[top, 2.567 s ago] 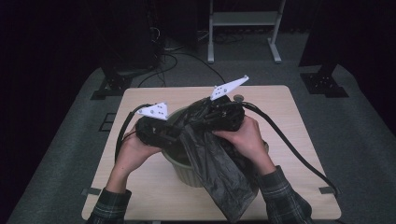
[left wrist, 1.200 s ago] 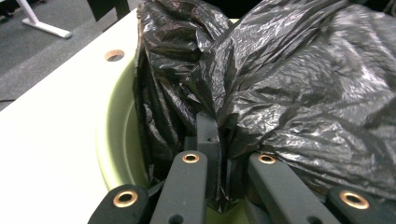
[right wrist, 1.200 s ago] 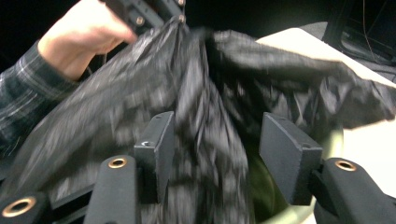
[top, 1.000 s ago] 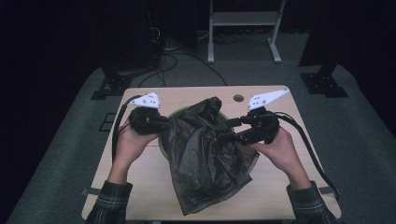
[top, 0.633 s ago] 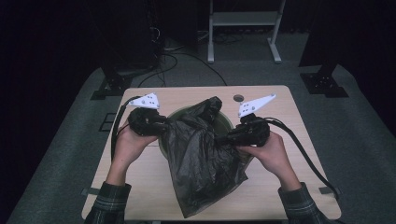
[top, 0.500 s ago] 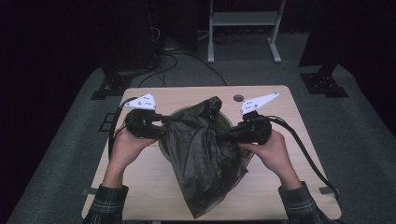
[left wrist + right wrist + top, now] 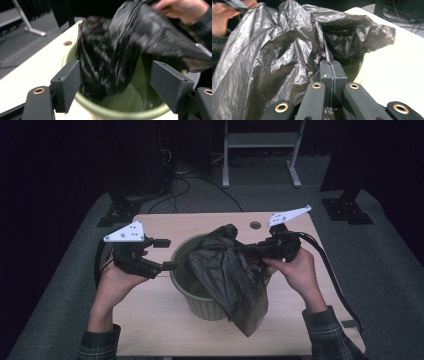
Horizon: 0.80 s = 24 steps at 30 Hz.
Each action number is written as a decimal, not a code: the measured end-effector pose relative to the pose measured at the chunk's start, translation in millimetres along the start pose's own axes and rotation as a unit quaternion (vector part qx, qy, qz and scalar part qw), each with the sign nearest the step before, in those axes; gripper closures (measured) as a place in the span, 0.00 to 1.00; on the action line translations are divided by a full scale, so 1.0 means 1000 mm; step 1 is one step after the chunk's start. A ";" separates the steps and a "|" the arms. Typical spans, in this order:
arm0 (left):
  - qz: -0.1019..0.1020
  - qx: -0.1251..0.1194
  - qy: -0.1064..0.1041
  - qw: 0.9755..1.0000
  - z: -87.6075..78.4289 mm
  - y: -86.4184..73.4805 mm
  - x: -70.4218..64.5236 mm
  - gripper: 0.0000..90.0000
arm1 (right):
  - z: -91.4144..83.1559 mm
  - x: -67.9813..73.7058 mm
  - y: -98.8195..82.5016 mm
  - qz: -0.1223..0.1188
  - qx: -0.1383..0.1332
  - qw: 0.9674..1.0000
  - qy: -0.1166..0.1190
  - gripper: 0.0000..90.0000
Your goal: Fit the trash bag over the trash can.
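bag [image 7: 232,275] hangs half in the green bin [image 7: 192,292] and half down its near side, on the surface [image 7: 150,325]. right gripper [image 7: 329,72] has its jaws shut tight on the bag's edge. left gripper [image 7: 113,82] has just been opening, nothing between its jaws. next, grab the loose edge and pull it over the rim. a second ago the left one held the bag too.
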<state>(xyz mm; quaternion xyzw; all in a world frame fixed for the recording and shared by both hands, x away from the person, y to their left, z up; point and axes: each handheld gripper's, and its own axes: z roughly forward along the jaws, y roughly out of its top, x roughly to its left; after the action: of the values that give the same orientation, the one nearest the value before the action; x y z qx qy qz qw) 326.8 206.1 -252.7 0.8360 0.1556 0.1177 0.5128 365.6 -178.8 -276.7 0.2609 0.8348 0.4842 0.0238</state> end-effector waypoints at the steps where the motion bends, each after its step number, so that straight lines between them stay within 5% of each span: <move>1: 0.005 -0.005 0.000 1.000 0.001 0.005 -0.001 0.26 | 0.002 -0.001 0.002 -0.002 -0.001 1.000 -0.001 0.99; 8: 0.026 -0.013 -0.014 0.999 0.026 0.033 0.001 0.26 | 0.019 0.002 0.024 -0.012 0.001 1.000 0.006 0.99; 14: 0.031 0.013 -0.031 0.999 0.056 0.036 0.007 0.29 | 0.031 0.007 0.039 -0.030 -0.004 0.999 0.023 0.99; 20: 0.030 0.053 -0.072 0.996 0.072 0.018 0.011 0.73 | 0.035 0.010 0.046 -0.039 -0.025 0.998 0.037 0.98; 24: 0.021 0.055 -0.068 0.996 0.069 0.009 0.014 0.90 | 0.031 0.011 0.045 -0.044 -0.028 0.998 0.027 0.81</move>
<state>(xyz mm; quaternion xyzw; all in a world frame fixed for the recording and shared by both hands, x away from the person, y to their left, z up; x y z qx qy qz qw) 365.3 151.0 -275.1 0.8722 0.1090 0.0630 0.4728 384.0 -131.0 -254.2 0.2098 0.8320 0.5127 0.0299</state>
